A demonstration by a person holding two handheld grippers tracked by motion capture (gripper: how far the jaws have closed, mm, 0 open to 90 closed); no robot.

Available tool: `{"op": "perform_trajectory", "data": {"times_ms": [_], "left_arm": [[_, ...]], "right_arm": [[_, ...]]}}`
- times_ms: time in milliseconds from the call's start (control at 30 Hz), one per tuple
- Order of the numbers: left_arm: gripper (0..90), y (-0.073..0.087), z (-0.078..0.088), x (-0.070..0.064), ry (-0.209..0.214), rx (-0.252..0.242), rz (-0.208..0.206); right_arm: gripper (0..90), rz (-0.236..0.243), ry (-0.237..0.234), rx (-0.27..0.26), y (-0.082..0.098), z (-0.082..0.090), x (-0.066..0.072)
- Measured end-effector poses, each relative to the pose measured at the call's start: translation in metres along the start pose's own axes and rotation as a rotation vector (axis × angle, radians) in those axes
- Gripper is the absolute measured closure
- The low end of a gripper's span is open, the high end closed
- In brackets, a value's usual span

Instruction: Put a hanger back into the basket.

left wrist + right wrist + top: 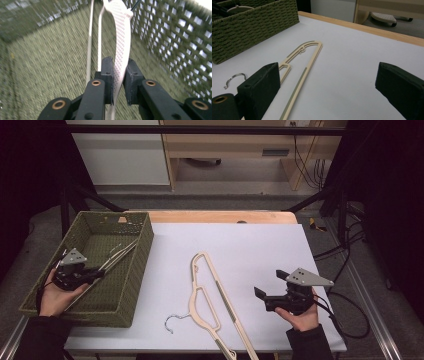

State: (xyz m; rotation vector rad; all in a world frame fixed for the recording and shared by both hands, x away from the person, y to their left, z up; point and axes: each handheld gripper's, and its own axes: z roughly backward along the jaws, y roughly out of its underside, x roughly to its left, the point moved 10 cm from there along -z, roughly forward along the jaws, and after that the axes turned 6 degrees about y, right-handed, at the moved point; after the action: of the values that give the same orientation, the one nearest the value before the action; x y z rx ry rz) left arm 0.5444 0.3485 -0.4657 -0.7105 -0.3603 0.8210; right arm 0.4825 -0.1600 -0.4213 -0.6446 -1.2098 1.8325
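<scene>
Honestly, no legible text on hanger (121, 37), basket (131, 280).

Between the black left gripper's (117, 82) jaws runs a whitish dot-textured hanger (121, 37), olive-green woven basket (175, 45) around it; before the black right gripper (327, 87) lies a cream, olive-striped hanger (303, 67).

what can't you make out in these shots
- Hanger in the basket: high view, its near end is hidden by the left gripper; its hook cannot be made out.
- Hanger on the table: high view, its lower end is cut by the bottom edge.
- Basket floor: left gripper view, blurred.
</scene>
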Motion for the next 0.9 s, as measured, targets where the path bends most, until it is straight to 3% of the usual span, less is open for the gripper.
{"op": "perform_trajectory", "data": {"times_ms": [167, 467, 533, 700, 900], "left_arm": [[75.6, 0.004, -0.004, -0.005, 0.046, 0.048, 0.002], [73.7, 0.007, -0.009, -0.009, 0.051, 0.075, -0.020], [71.9, 0.010, -0.012, -0.011, 0.055, 0.111, -0.025], [71.2, 0.010, -0.012, -0.012, 0.050, 0.116, -0.037], [64.5, 0.002, -0.008, -0.014, 0.046, 0.082, -0.042]], "right_arm": [[6.4, 0.009, -0.005, 0.005, 0.001, -0.001, 0.001], [6.5, 0.004, -0.005, 0.007, 0.001, -0.001, 0.002], [6.5, 0.005, -0.007, 0.009, 0.002, -0.002, 0.003], [6.6, 0.007, -0.009, 0.009, 0.002, -0.003, 0.004], [6.6, 0.010, -0.013, 0.007, 0.001, -0.003, 0.005]]}}
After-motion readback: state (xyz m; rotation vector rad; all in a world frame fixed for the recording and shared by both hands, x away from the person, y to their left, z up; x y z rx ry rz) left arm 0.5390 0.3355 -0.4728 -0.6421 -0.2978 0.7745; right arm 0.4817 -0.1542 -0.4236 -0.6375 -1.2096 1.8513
